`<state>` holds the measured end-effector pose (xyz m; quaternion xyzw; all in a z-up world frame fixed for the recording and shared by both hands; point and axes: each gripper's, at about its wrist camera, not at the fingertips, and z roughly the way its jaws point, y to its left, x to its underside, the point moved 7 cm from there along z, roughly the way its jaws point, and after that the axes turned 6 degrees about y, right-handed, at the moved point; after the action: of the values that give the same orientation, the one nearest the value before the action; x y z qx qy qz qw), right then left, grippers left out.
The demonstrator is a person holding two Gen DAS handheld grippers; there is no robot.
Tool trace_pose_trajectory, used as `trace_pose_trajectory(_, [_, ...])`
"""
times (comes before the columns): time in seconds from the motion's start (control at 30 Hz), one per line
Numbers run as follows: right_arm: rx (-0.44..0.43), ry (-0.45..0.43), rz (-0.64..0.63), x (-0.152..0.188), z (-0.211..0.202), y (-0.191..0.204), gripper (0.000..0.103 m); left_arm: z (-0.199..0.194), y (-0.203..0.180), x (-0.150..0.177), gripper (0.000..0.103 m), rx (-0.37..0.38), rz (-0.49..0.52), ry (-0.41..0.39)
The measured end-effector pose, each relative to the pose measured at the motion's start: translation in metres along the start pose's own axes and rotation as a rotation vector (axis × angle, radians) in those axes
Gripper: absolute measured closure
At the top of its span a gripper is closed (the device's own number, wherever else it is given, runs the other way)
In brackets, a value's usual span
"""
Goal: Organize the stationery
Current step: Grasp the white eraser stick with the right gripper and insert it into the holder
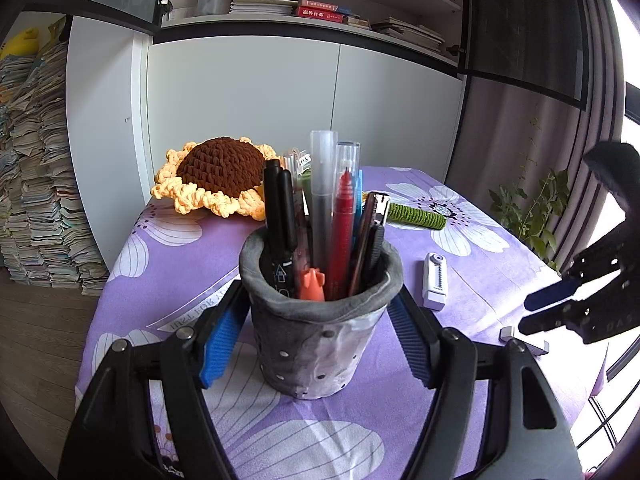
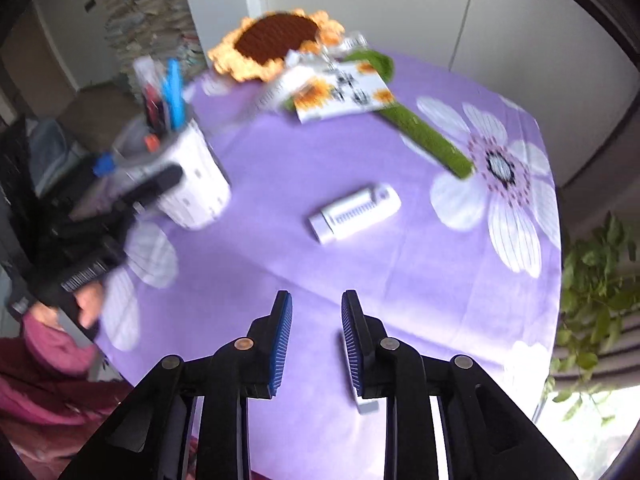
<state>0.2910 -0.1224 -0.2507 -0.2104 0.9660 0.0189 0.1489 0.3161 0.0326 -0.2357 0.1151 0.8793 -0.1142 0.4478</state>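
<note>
Right wrist view blurs the pen holder and left gripper.

Left wrist view faces the pen cup closely; right looks down; both share it.

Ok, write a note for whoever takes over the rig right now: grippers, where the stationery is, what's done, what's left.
Left gripper: shut on the cup, which stands upright on the cloth.
Right gripper: open, empty, pointing down by a small white piece that its finger partly hides.
White tool: lying loose mid-table.
Done: pens are in the cup.
Left: probably the white piece, then the white tool, into the cup.
</note>
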Motion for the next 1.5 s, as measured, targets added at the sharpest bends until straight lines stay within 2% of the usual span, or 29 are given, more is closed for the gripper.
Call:
trace_pose_trajectory(0.1, [0.056, 0.085, 0.010, 0.020, 0.023, -0.017, 0.077, 0.000, 0.000, 0.000, 0.033, 0.001, 0.000, 0.000])
trace_pose_trajectory(0.2, [0.047, 0.128, 0.031, 0.035, 0.035, -0.028, 0.076, 0.000, 0.000, 0.000, 0.033, 0.000, 0.000, 0.001])
trace_pose_trajectory(0.37, [0.027, 0.105, 0.036, 0.028, 0.033, -0.032, 0.068, 0.001, 0.000, 0.001, 0.033, 0.002, -0.003, 0.008])
trace_pose_trajectory(0.63, [0.020, 0.107, 0.037, 0.016, 0.041, -0.034, 0.068, 0.001, 0.000, 0.001, 0.033, 0.002, -0.003, 0.008])
trace_pose_trajectory(0.67, [0.020, 0.106, 0.041, 0.017, 0.041, -0.031, 0.073, 0.001, 0.000, 0.001, 0.033, 0.002, -0.003, 0.008])
trace_pose_trajectory(0.7, [0.018, 0.103, 0.041, 0.017, 0.041, -0.029, 0.085, 0.001, 0.000, 0.001, 0.033, 0.002, -0.003, 0.008])
trace_pose_trajectory(0.8, [0.037, 0.092, 0.044, 0.016, 0.039, -0.022, 0.086, 0.001, 0.001, 0.001, 0.033, 0.002, -0.003, 0.008])
trace_pose_trajectory(0.87, [0.021, 0.057, 0.048, 0.012, 0.030, -0.016, 0.086, 0.002, 0.000, 0.001, 0.033, 0.003, -0.003, 0.008])
trace_pose_trajectory(0.97, [-0.017, -0.057, 0.051, -0.001, -0.004, -0.005, 0.086, 0.002, 0.000, 0.001, 0.033, 0.002, -0.003, 0.008])
trace_pose_trajectory(1.13, [-0.154, -0.297, 0.008, -0.026, -0.079, 0.031, 0.086, 0.001, 0.000, 0.001, 0.033, 0.002, -0.003, 0.008])
trace_pose_trajectory(1.23, [-0.246, -0.389, -0.037, -0.045, -0.109, 0.055, 0.086, 0.001, 0.000, 0.001, 0.033, 0.002, -0.003, 0.008])
trace_pose_trajectory(1.33, [-0.289, -0.419, -0.101, -0.065, -0.113, 0.079, 0.086, 0.002, 0.000, 0.001, 0.033, 0.002, -0.003, 0.008])
trace_pose_trajectory(1.5, [-0.298, -0.389, -0.155, -0.086, -0.094, 0.105, 0.086, 0.001, 0.000, 0.001, 0.033, 0.002, -0.003, 0.008])
